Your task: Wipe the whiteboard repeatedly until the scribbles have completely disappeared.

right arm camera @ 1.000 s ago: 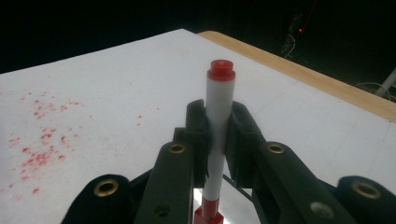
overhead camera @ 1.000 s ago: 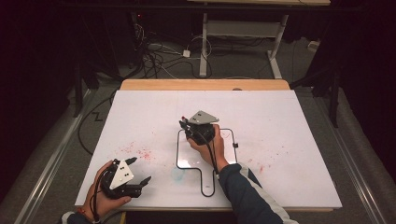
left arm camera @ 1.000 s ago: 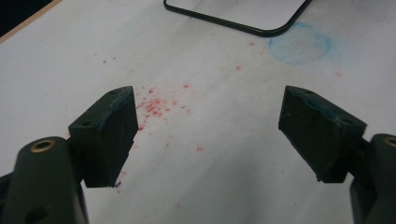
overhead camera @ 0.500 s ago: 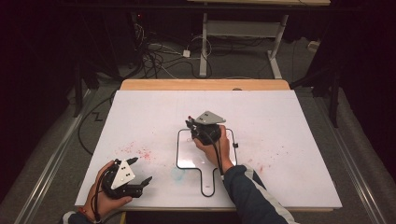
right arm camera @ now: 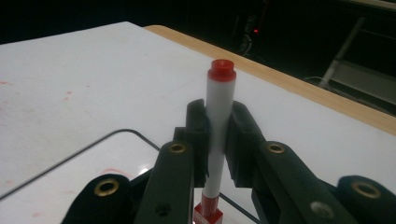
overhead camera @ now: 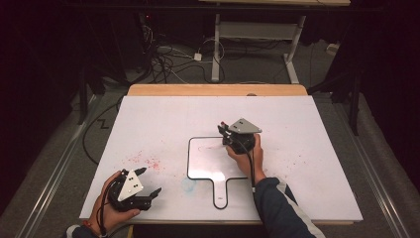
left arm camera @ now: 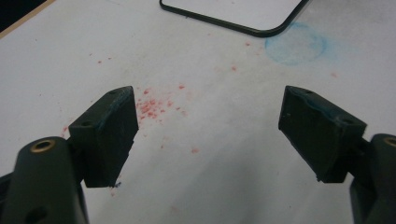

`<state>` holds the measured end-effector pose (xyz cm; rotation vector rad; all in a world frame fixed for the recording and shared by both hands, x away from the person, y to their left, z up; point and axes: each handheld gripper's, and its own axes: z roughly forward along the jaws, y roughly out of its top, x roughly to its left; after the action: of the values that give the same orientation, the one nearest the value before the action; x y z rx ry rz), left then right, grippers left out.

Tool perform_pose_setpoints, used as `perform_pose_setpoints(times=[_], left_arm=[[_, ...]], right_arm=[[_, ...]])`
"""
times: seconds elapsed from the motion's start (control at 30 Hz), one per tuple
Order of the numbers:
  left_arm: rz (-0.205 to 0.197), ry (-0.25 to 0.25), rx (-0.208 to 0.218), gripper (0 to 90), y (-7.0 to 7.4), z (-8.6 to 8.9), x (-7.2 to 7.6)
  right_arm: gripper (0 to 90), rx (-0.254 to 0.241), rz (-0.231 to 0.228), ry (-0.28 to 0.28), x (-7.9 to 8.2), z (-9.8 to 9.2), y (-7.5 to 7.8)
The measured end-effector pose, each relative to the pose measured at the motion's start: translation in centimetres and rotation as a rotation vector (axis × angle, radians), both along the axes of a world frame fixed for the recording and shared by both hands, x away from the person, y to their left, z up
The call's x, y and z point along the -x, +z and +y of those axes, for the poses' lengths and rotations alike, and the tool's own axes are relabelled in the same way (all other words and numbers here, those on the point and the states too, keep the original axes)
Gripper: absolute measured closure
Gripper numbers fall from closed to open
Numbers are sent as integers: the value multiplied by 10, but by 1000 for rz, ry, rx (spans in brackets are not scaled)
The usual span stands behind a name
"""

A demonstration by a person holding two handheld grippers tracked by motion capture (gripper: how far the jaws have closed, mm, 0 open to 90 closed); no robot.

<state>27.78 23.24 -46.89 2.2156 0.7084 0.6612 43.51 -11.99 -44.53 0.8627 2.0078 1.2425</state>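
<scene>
While clamped in right hand-held gripper [right arm camera: 218, 140], marker [right arm camera: 218, 116] stands upright.

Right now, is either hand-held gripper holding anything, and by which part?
The right hand-held gripper clamps a red-capped white marker around the middle of its barrel. The left hand-held gripper is open and holds nothing.

White surface [overhead camera: 148, 114] w/ a wooden strip [overhead camera: 218, 89] along its far edge. Red specks [overhead camera: 146, 161] scattered front-left; fainter red marks [overhead camera: 297, 161] toward the right side. Faint blue smudged ring [overhead camera: 188, 184] near the front, approx. centre. Beyond the surface: tangled cables [overhead camera: 166, 59] on grey floor, white desk-frame legs [overhead camera: 292, 54] further back. Bkgd dark.
</scene>
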Motion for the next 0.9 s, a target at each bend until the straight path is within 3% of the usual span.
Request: perform_pose_setpoints(times=[0.03, 0.07, 0.3, 0.37, 0.53, 0.7, 0.73, 0.8, 0.87, 0.9], left_arm=[[1, -1, -1, 189, 0, 0, 0], [1, -1, -1, 189, 0, -1, 0], [0, -1, -2, 189, 0, -1, 0], [1, -1, -1, 189, 0, 0, 0], [2, -5, 0, 189, 0, -1, 0], [-1, -3, 2, 189, 0, -1, 1], [-2, -3, 1, 189, 1, 0, 1], [-2, -4, 1, 189, 1, 0, 1], [-3, -4, 1, 189, 1, -1, 1], [-2, -6, 0, 189, 1, -1, 1]], right_arm=[[813, 0, 0, 0, 0, 0, 0], [813, 34, -9, -36, -1, -6, 1], [813, 28, -4, -103, -2, -18, 2], [813, 24, -2, -111, -2, -20, 2], [813, -12, 12, -63, 2, -14, 1], [814, 57, -15, -103, 7, -25, 3], [813, 31, -7, -128, 5, -36, 2], [813, 23, -4, -132, 4, -39, 3], [813, 20, -11, -114, 4, -39, 2], [813, -21, 6, -84, 5, -35, 1]])
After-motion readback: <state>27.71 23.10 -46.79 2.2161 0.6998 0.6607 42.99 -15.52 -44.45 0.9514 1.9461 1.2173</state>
